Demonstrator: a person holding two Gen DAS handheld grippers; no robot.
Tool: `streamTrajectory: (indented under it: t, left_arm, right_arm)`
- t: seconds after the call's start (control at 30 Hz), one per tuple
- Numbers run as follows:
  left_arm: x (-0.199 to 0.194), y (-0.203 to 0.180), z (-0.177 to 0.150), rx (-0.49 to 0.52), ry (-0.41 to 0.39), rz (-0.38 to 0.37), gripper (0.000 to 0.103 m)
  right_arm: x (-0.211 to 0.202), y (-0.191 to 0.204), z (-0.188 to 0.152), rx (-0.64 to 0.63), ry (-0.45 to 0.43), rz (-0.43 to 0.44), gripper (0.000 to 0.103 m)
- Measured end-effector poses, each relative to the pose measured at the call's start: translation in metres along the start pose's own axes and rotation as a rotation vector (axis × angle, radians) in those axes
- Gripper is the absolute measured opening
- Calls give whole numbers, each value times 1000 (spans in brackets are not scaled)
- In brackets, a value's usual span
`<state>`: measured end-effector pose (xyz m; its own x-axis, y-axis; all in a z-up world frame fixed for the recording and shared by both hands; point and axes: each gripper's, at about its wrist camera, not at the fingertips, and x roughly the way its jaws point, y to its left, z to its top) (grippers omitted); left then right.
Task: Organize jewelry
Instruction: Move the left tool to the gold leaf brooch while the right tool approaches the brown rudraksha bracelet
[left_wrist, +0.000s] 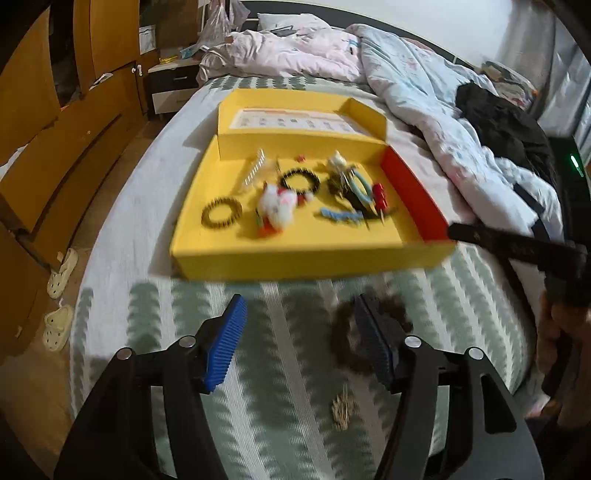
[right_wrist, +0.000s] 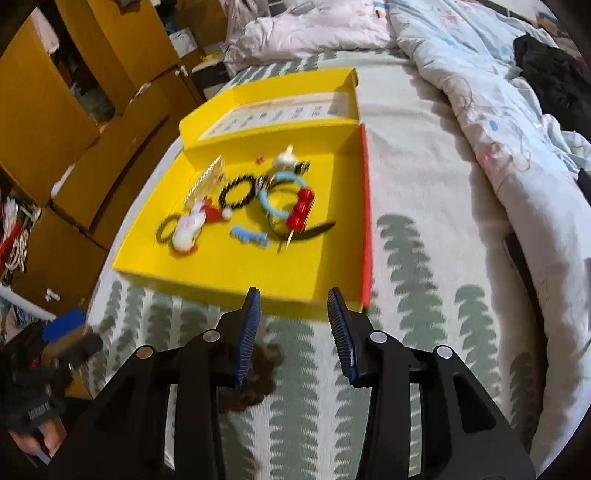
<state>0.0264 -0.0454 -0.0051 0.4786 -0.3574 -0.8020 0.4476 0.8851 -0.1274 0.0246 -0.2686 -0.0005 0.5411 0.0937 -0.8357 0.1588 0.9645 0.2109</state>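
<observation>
Both views are motion-blurred, so fine detail is uncertain.

The box lies open on the bed, lid flat behind it. Inside, loose: two dark bead bracelets, a white plush charm, a light blue ring, a red bead pick, a blue clip, and a clear comb at far left.

One piece remains outside: a brown scrunchie on the bed, near the box's front wall. In the left view it sits partly behind your right finger pad. In the right view the scrunchie shows below the left finger pad.

Your left hand-held gripper stands wide and empty. Your right hand-held gripper is also wide and empty, aimed at the box's near right corner.

Step in hand, as judged: pick up the scrunchie.
- Use one gripper only; keep the other clear of it.
- Shift so the scrunchie sits between the pads, not behind one.
- Come down until the pads straddle one side of the loop, then close.
- It is soft and will compress; close fully.
- Avoid pinching the bed cover beneath.
- Lift over the front wall and release on bare yellow floor, near side.
- The tan scrap nearer you cannot be identified.
</observation>
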Motion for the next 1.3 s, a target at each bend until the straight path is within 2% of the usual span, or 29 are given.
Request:
streamTrajectory:
  t: [0.37, 0.6, 1.1, 1.3]
  left_arm:
    - [15, -29, -57, 53, 75, -3, 61]
    - [23, -39, -75, 66, 104, 8, 61]
    - [70, -43, -84, 45, 289, -12, 61]
    - [79, -45, -82, 43, 303, 24, 57]
  right_arm:
    - [11, 27, -37, -72, 67, -6, 42]
    - [21, 37, -46, -104, 101, -19, 51]
    - [48, 44, -54, -138, 165, -63, 52]
    - [58, 41, -55, -135, 170, -75, 52]
